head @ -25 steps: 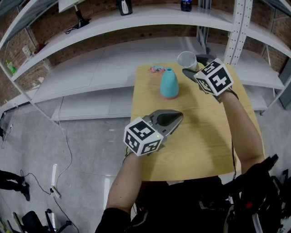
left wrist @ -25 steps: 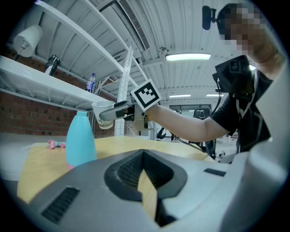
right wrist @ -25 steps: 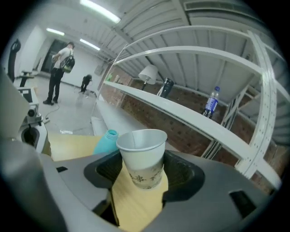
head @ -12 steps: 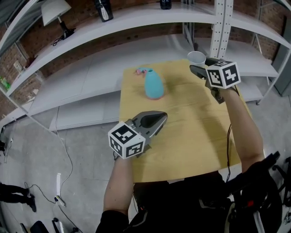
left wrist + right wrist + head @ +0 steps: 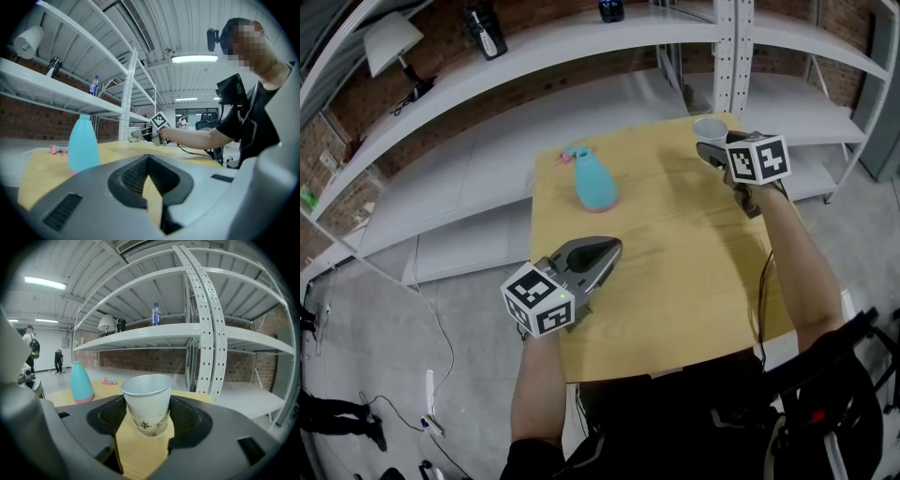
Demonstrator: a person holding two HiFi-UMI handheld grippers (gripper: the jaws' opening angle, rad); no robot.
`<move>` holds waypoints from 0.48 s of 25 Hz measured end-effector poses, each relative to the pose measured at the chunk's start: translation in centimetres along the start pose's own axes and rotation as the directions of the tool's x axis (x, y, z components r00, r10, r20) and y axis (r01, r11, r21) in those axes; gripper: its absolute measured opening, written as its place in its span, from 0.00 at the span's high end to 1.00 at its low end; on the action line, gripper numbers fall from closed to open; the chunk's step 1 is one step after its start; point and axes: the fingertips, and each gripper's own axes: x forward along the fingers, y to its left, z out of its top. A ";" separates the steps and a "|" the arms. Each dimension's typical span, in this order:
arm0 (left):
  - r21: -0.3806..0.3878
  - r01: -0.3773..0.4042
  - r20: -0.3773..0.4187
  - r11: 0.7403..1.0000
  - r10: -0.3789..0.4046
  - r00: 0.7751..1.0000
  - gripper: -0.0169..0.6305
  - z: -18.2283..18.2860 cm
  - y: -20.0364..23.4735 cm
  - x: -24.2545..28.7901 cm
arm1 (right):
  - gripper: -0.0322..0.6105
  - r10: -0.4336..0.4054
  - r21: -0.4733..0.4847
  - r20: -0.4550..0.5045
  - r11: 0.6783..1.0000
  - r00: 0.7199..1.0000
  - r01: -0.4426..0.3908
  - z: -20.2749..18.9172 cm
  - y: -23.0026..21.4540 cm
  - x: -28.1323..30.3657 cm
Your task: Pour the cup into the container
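A white paper cup [image 5: 146, 404] stands upright between the jaws of my right gripper [image 5: 147, 414], whose pads press its sides. In the head view that cup [image 5: 710, 127] and right gripper [image 5: 710, 142] are at the far right corner of the wooden table [image 5: 675, 272]. The container, a teal bottle-shaped vase [image 5: 594, 181], stands at the far left of the table, well to the left of the cup; it also shows as the vase [image 5: 81, 382] and vase [image 5: 83, 143]. My left gripper [image 5: 607, 249] hovers over the table's near left edge, shut and empty, its jaws [image 5: 149, 160] pointing at the vase.
A small pink object [image 5: 567, 155] lies behind the vase at the table's far edge. White metal shelving [image 5: 581, 56] runs behind the table, with an upright post [image 5: 727, 47] close to the cup. Cables lie on the floor [image 5: 431, 309] at left.
My right gripper has carried the cup to the right, away from the vase, toward the table's far right corner. The left gripper has kept its place over the near left edge.
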 end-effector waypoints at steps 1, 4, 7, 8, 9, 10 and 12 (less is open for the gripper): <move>0.000 0.000 0.000 1.000 0.000 1.000 0.99 0.0 0.0 0.0 | 0.50 0.000 0.009 -0.005 1.000 1.000 0.000 -0.4 -0.2 0.1; -0.001 0.002 -0.001 1.000 -0.002 1.000 0.99 0.1 0.0 0.0 | 0.50 0.005 0.027 -0.018 1.000 1.000 -0.005 -1.4 -0.5 0.3; 0.000 0.008 0.000 1.000 -0.008 1.000 0.99 0.2 0.0 0.0 | 0.50 0.015 0.041 -0.023 0.999 1.000 -0.014 -1.9 -0.5 0.6; 0.001 0.010 0.000 1.000 -0.010 1.000 0.99 0.2 0.0 0.0 | 0.50 0.018 0.045 -0.024 0.999 1.000 -0.017 -2.0 -0.5 0.7; 0.002 0.012 0.000 1.000 -0.012 1.000 0.99 0.2 -0.1 0.0 | 0.50 0.021 0.048 -0.025 0.999 0.999 -0.020 -2.2 -0.5 0.8; 0.002 0.013 0.000 1.000 -0.013 1.000 0.99 0.2 -0.1 0.0 | 0.50 0.024 0.051 -0.027 0.998 0.999 -0.023 -2.4 -0.4 0.8; 0.001 0.015 -0.002 1.000 -0.015 1.000 0.99 0.2 -0.1 0.1 | 0.50 0.033 0.062 -0.029 0.998 0.999 -0.031 -2.8 -0.3 1.0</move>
